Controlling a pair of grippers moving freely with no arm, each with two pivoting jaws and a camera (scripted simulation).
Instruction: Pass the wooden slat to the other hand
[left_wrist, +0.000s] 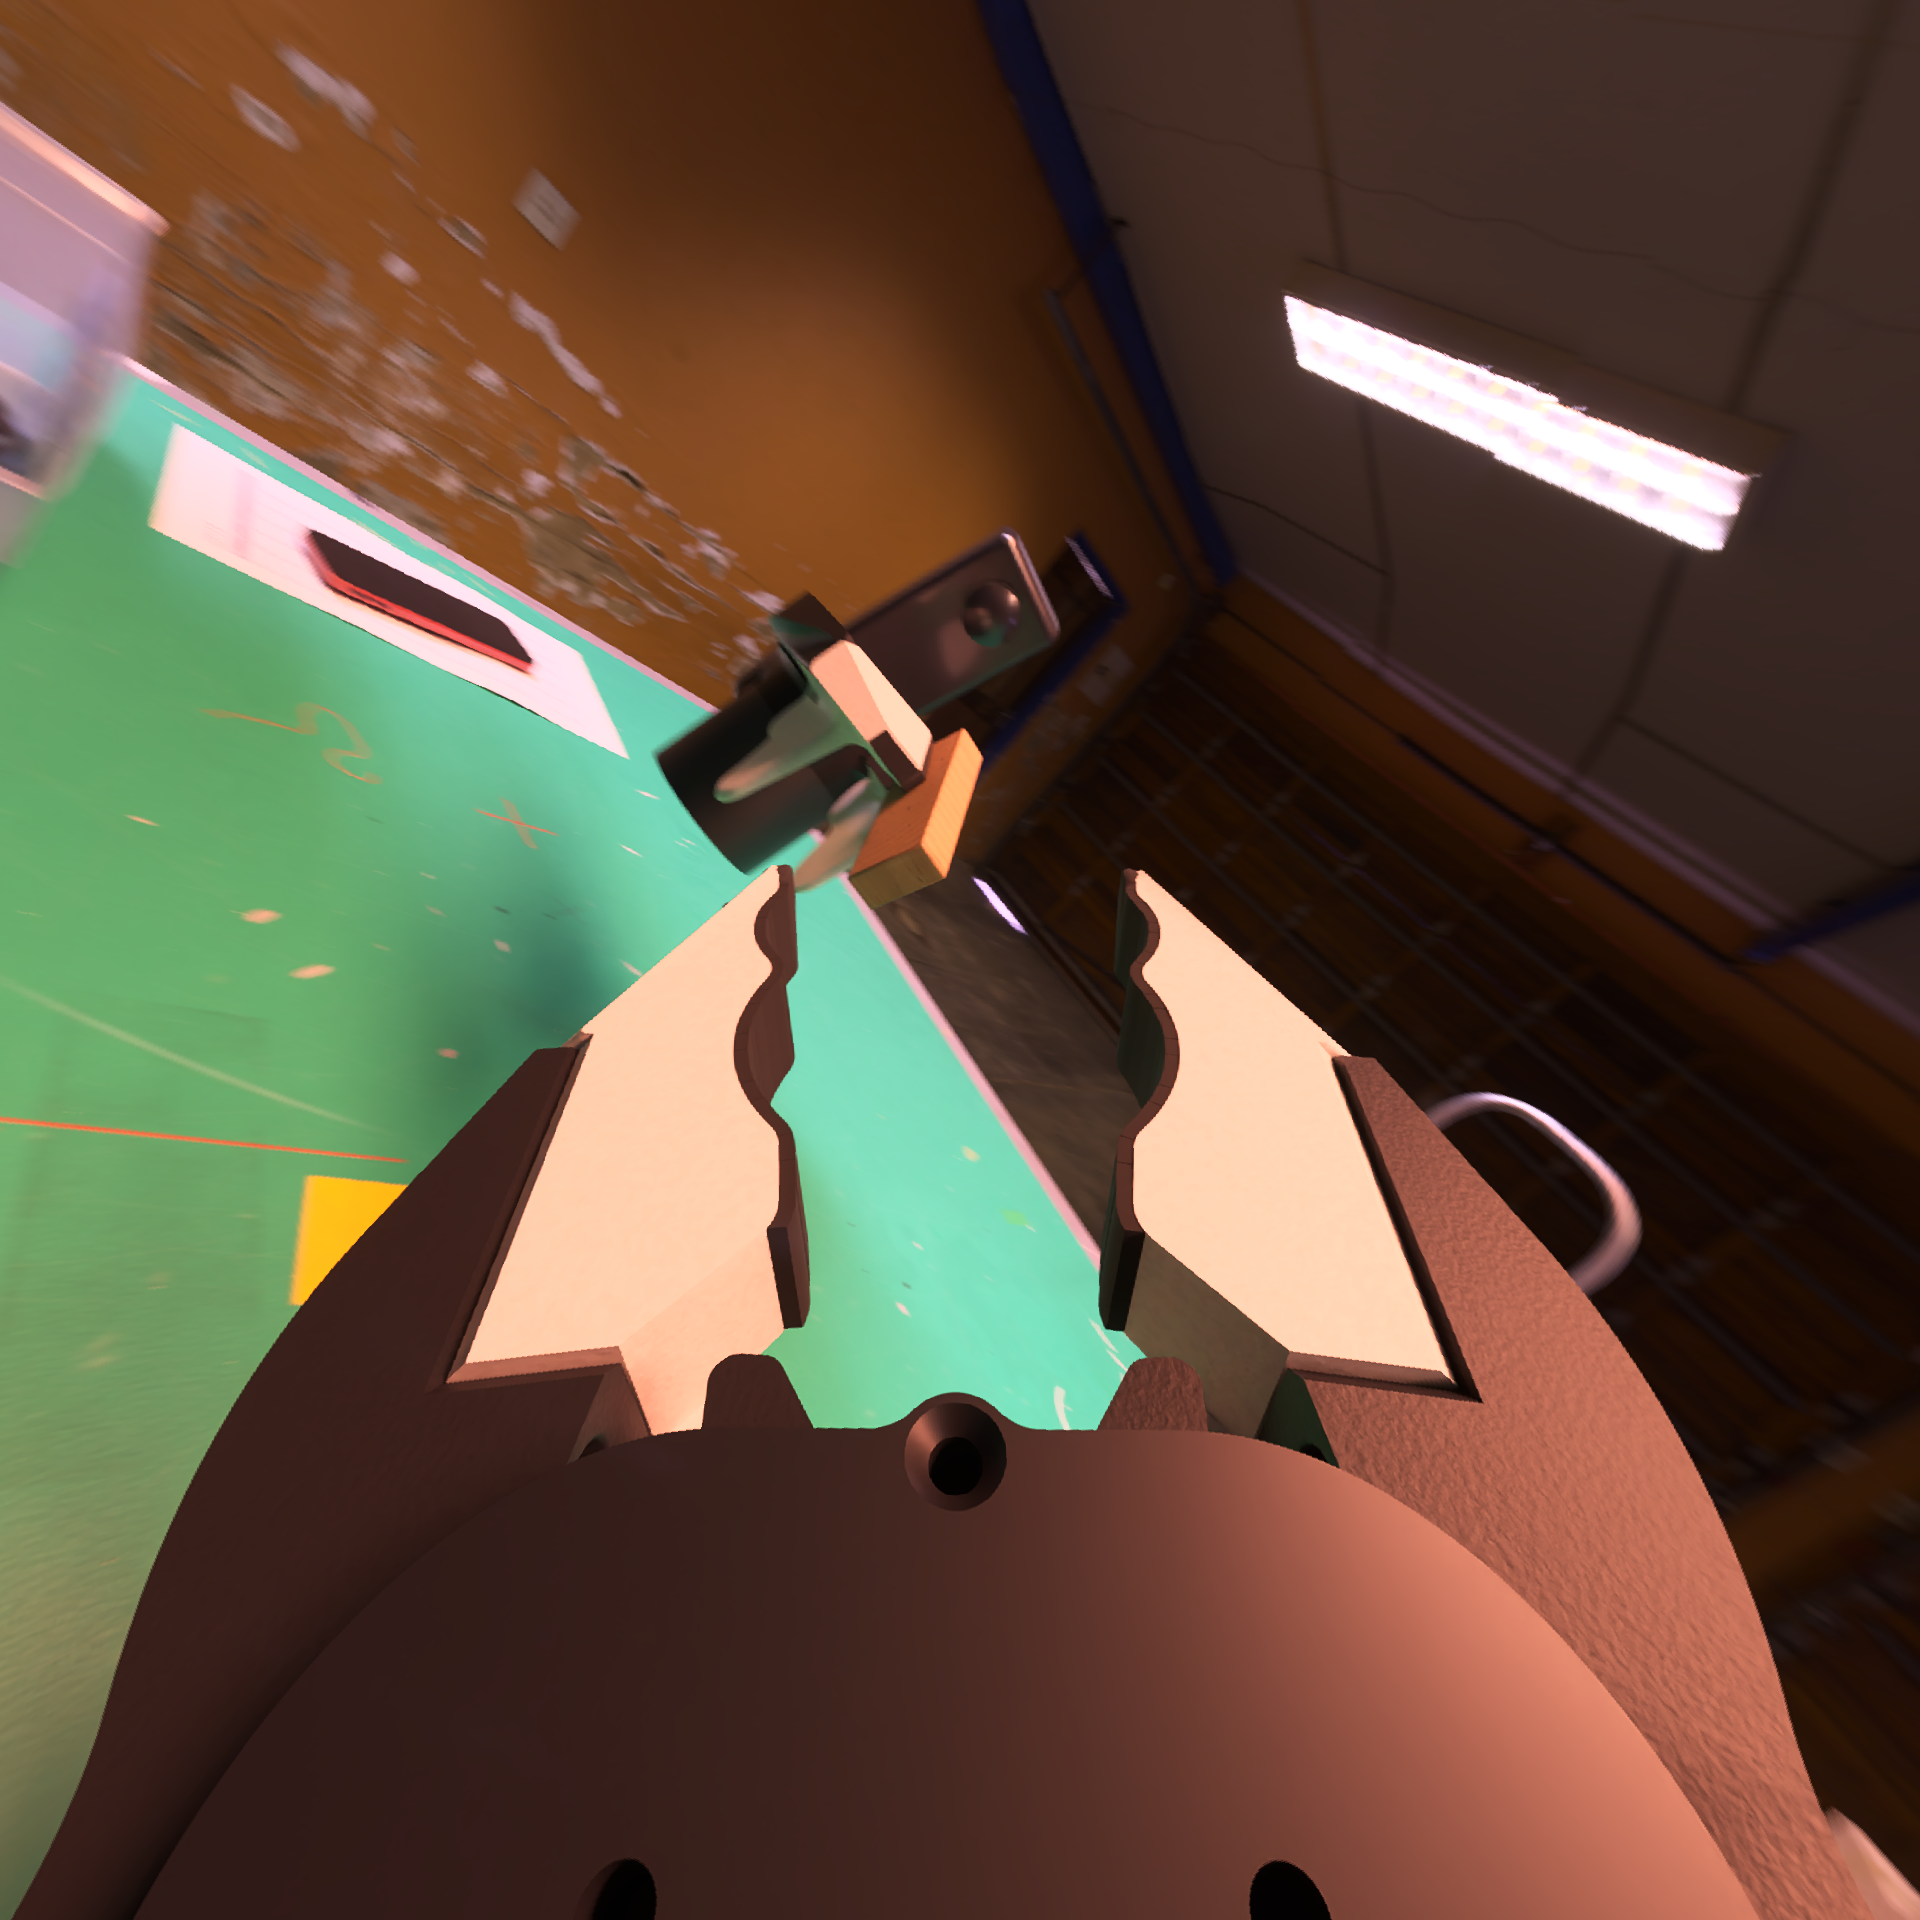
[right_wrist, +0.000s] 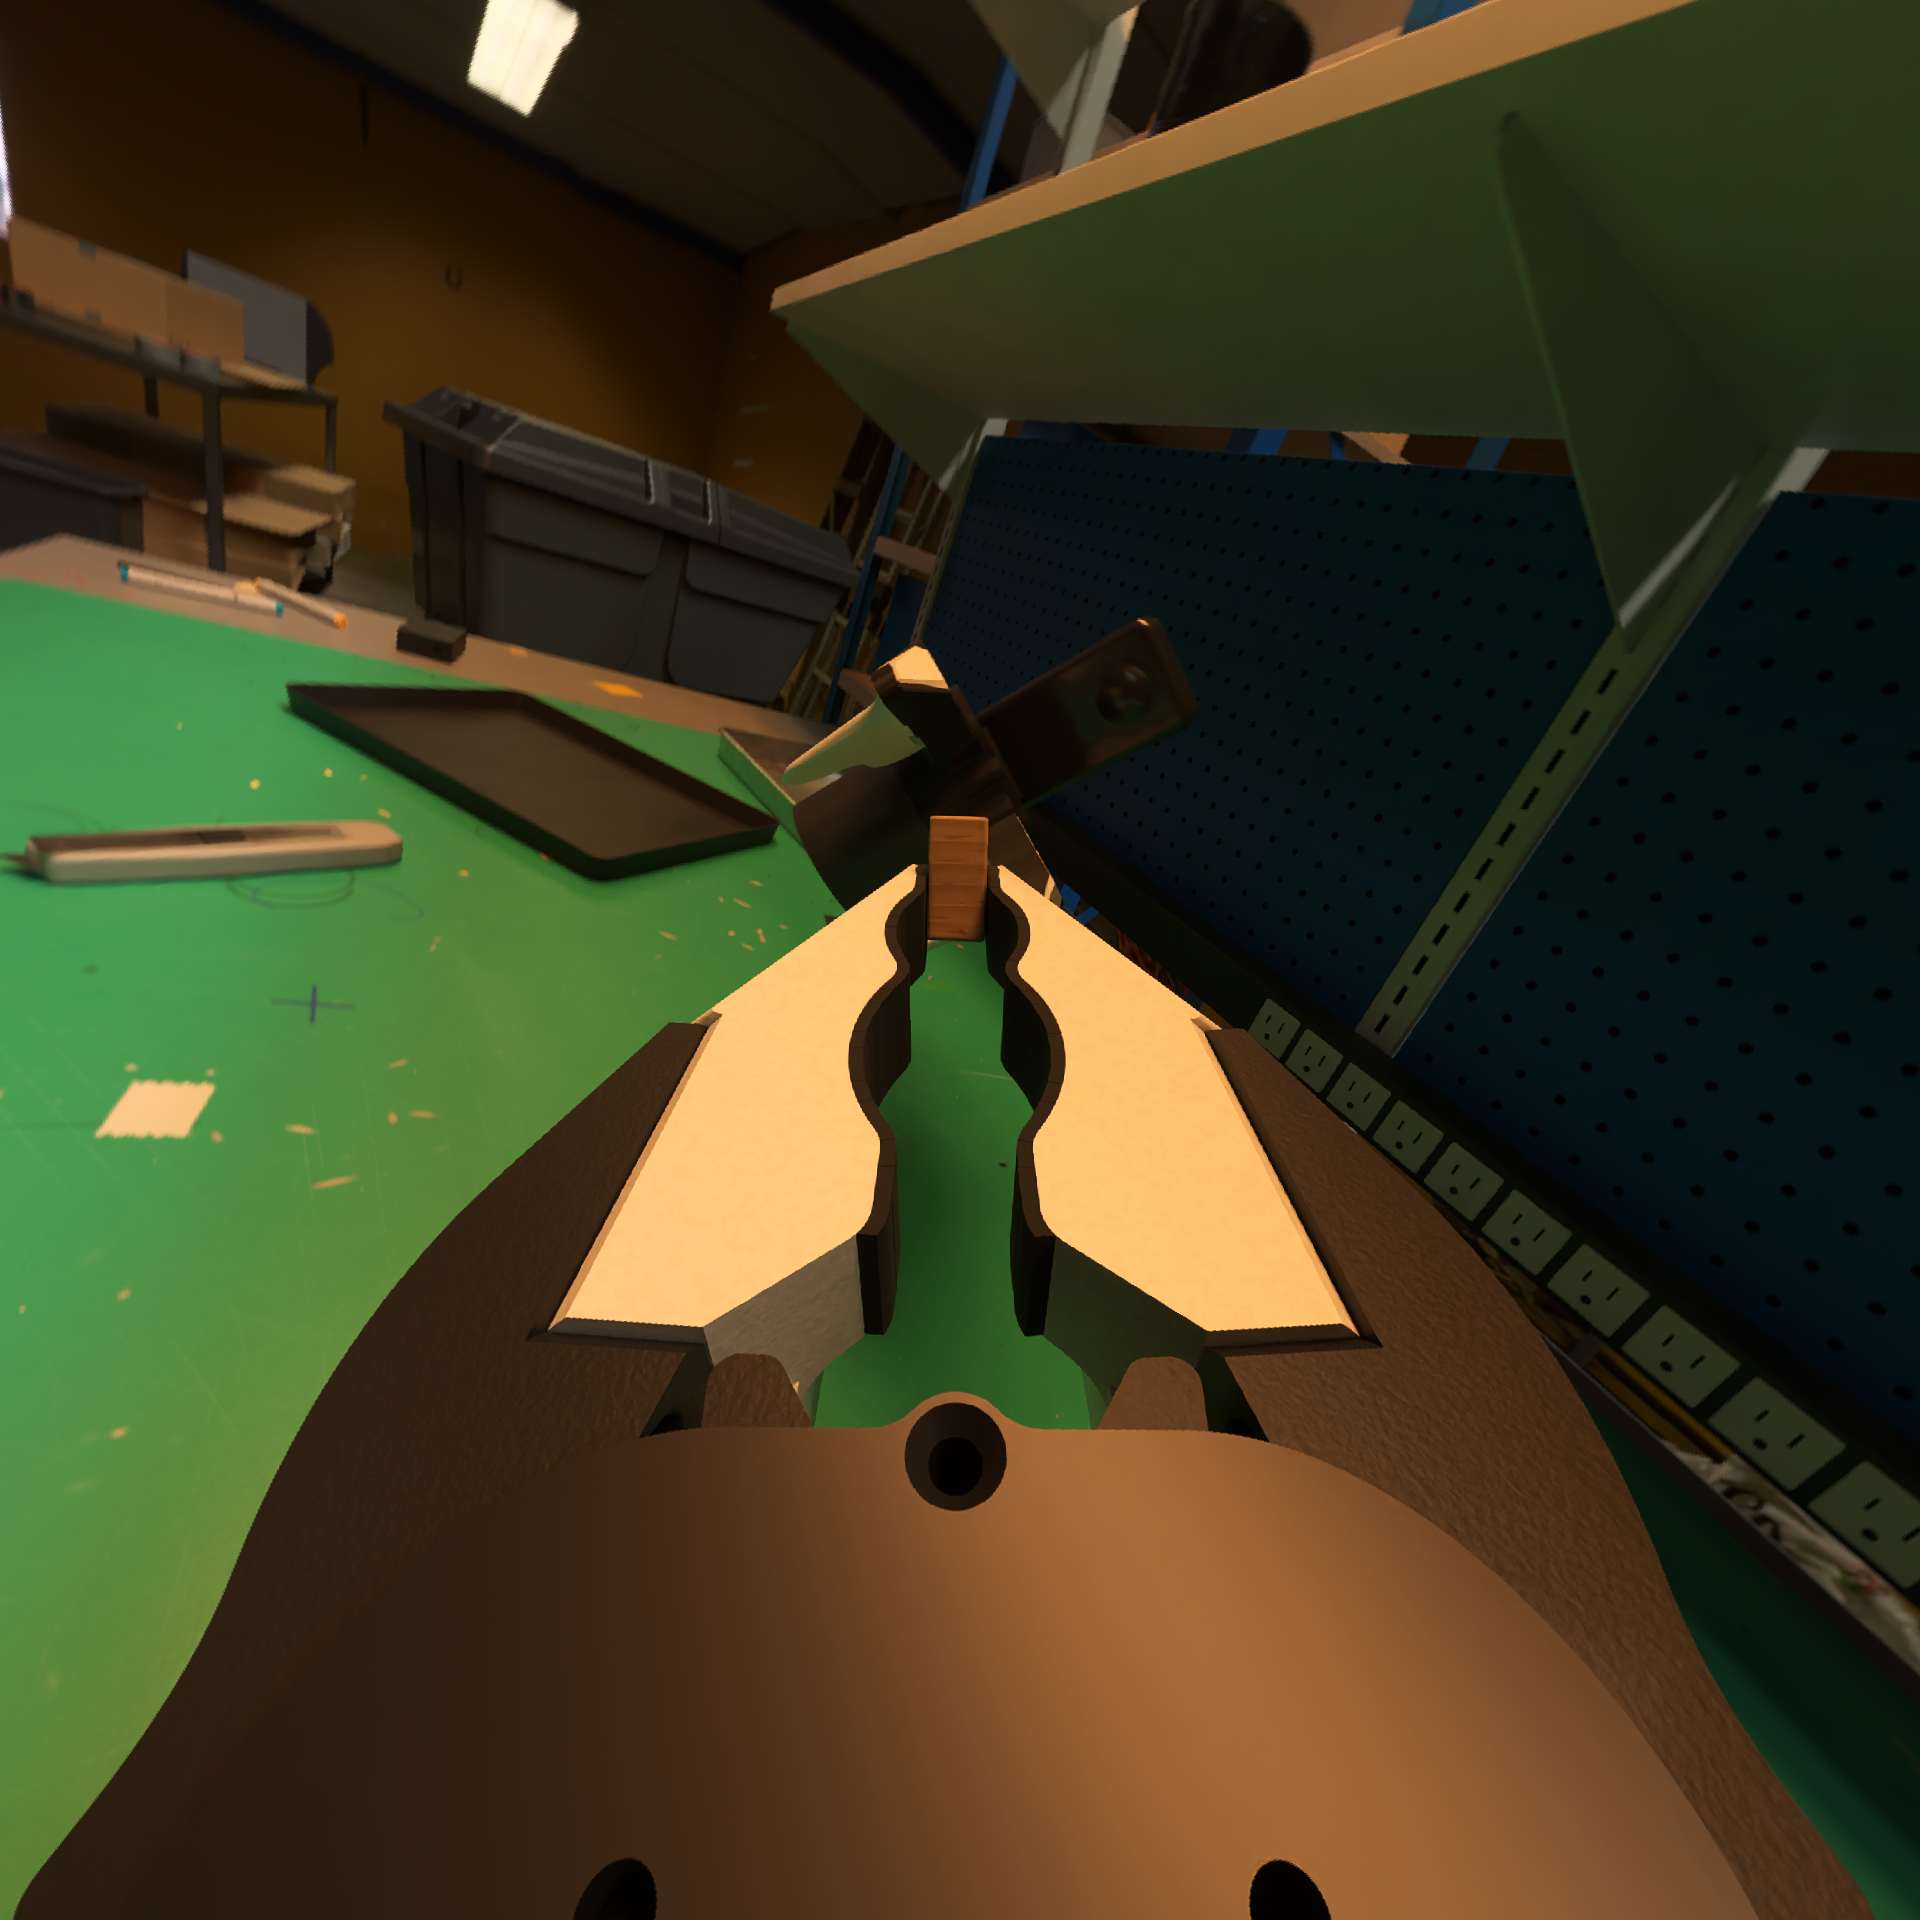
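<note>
The wooden slat (right_wrist: 956, 844) is a short, light-brown block pinched end-on between the tips of my right gripper (right_wrist: 956, 883), above the green bench mat (right_wrist: 312, 1195). In the left wrist view the slat (left_wrist: 925, 816) hangs in the air just ahead, with the right gripper (left_wrist: 868, 800) shut on it from the left. My left gripper (left_wrist: 958, 883) is open and empty, its fingertips just short of the slat and apart from it. From the right wrist view, the left gripper (right_wrist: 935, 769) sits right behind the slat, tilted.
A black tray (right_wrist: 530, 769) and a grey utility knife (right_wrist: 218, 847) lie on the mat to the left. A blue pegboard (right_wrist: 1351, 727), a green shelf (right_wrist: 1351, 260) and a strip of sockets (right_wrist: 1558, 1247) close in the right. A sheet of paper (left_wrist: 260, 509) lies by the bench edge.
</note>
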